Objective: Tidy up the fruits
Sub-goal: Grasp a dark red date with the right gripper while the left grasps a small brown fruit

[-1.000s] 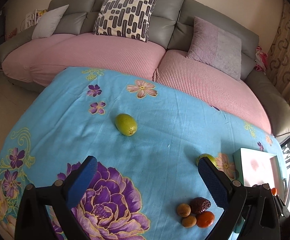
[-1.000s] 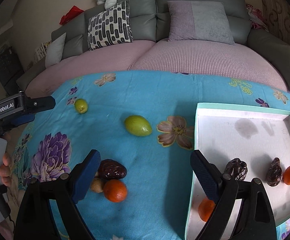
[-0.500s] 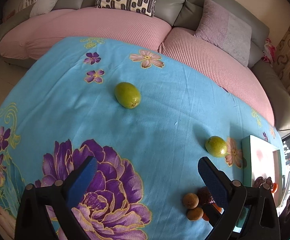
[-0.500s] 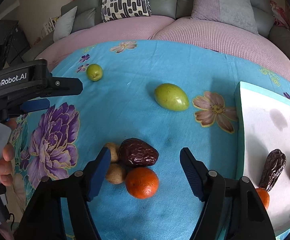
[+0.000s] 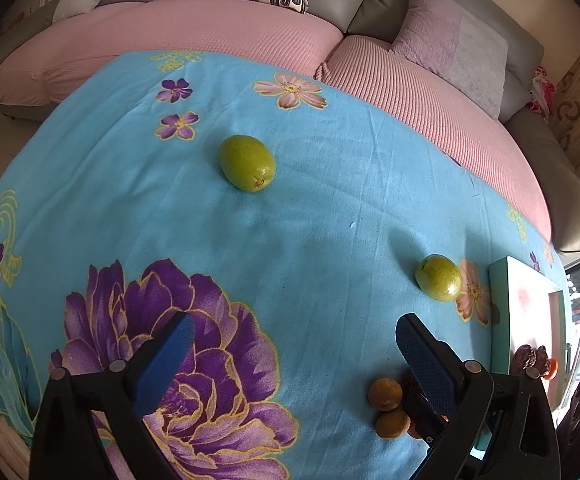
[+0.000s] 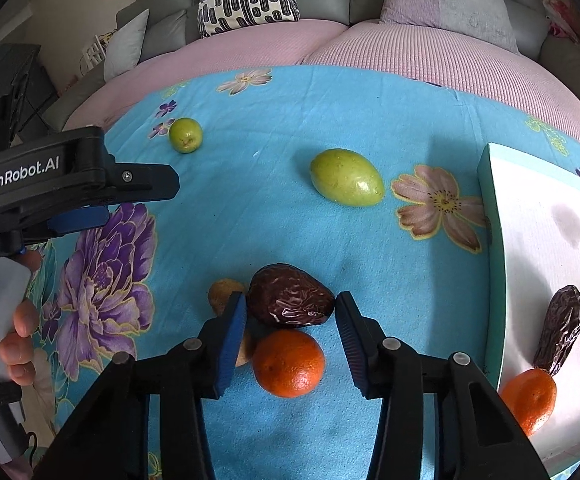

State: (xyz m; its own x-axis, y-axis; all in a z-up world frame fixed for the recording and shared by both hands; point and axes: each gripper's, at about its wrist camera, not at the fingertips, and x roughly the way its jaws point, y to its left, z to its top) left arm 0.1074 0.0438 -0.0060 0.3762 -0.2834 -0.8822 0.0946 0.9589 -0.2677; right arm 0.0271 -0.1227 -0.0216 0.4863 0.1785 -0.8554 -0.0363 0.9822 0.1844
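Your right tool [image 6: 290,312] brackets the dark date [image 6: 290,296], its pads just beside or touching each end; you cannot tell whether it grips. An orange [image 6: 288,363] lies against the date on the near side, and two small brown fruits [image 5: 385,394] crowd its left, so room there is tight. Your left tool [image 5: 290,344] hangs spread wide over the purple flower print, holding nothing, with bare blue cloth [image 5: 309,216] ahead of it.

The white tray [image 6: 489,200] sits at the tabletop's right edge, its near wall just right of the cluster. Between them the cloth is open. One green fruit [image 6: 346,177] lies mid-tabletop near the tray; a second green fruit [image 6: 185,135] rests towards the far left edge by the sofa [image 6: 329,44].

Only the right view shows the tray's contents clearly: another date [image 6: 561,328] and an orange [image 6: 529,398]. It also shows your hand [image 6: 16,340] on the left handle.
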